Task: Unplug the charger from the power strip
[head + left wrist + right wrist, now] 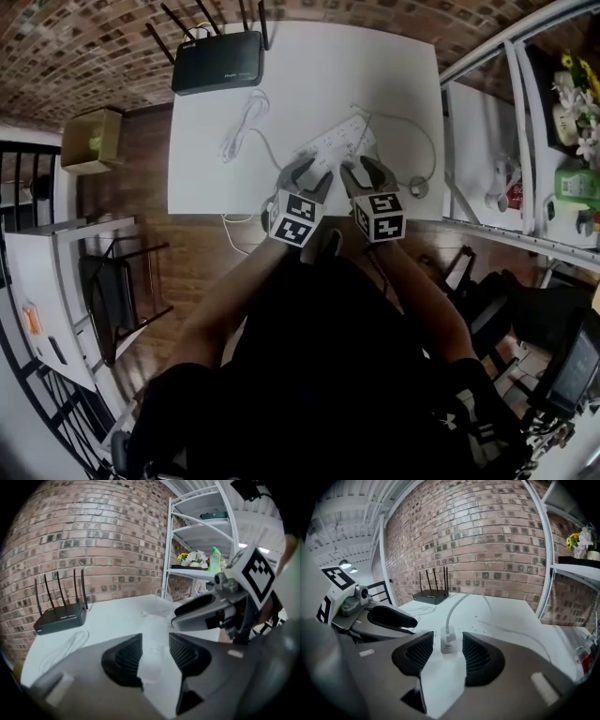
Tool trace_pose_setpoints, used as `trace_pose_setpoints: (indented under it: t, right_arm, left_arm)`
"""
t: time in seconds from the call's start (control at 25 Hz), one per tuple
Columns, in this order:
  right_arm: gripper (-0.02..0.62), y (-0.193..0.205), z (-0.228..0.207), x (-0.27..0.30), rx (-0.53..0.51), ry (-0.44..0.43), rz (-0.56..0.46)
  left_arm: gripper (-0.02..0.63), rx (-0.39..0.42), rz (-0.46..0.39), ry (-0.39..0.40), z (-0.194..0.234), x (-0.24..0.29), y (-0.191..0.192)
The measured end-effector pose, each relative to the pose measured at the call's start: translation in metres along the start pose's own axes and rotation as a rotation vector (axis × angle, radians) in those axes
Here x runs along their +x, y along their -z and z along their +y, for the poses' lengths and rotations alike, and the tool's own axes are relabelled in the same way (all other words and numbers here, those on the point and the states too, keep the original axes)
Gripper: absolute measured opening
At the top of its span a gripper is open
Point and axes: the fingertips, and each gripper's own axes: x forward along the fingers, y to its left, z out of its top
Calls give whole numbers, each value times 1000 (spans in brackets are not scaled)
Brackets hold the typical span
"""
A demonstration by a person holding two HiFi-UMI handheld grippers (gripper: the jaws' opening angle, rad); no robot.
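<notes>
A white power strip (pixel 336 142) lies slantwise on the white table (pixel 206 178), near its front edge. In the right gripper view, a small white charger (pixel 448 644) stands plugged into the strip (pixel 440 677), and its white cable (pixel 457 606) runs away over the table. My right gripper (pixel 446 654) is open, one pad on either side of the charger, not pressing it. My left gripper (pixel 154 656) is open too, and the strip's end (pixel 152 641) lies between its pads. In the head view both grippers, left (pixel 307 172) and right (pixel 367 172), sit side by side at the strip.
A black router (pixel 217 61) with antennas sits at the table's far left corner. A loose white cable (pixel 239 131) lies in front of it. White metal shelving (pixel 487 122) stands right of the table, with flowers and a green bottle. A cardboard box (pixel 94 141) is on the floor at left.
</notes>
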Motion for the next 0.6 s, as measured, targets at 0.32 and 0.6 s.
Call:
trace_pose_setpoints:
  t: [0.32, 0.6]
  right_arm:
    - [201, 14, 2, 33, -53, 7, 66]
    - [190, 24, -4, 40, -52, 18, 107]
  left_arm:
    - [192, 10, 63, -34, 16, 33, 14]
    - [191, 35, 103, -14, 20, 47, 21]
